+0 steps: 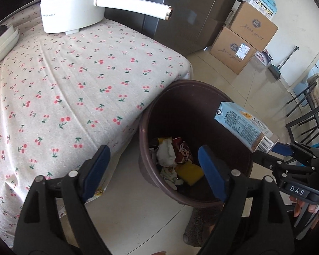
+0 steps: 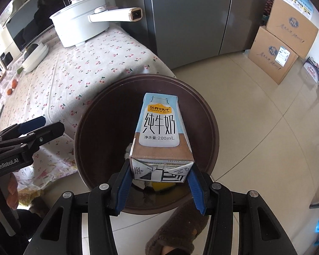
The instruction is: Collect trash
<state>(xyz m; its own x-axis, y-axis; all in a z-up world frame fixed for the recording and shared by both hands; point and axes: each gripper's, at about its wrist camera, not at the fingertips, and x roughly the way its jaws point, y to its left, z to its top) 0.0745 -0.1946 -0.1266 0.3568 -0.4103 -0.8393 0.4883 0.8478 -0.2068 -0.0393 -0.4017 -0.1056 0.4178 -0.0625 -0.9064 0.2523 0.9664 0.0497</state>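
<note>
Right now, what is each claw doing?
Left claw: open, holding nothing, over the bin.
Right claw: closed on the milk carton.

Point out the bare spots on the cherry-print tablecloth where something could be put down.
The cherry-print tablecloth is bare from the white electric pot at the back to the near edge beside the round brown trash bin. The far left is crowded: a white dish and small items.

Quick count: one milk carton (image 2: 161,136), one brown trash bin (image 1: 159,114), one white electric pot (image 1: 74,10), two stacked cardboard boxes (image 1: 244,40) with one blue box (image 1: 262,0) on top, and two grippers, left gripper (image 1: 152,170) and right gripper (image 2: 159,182).
</note>
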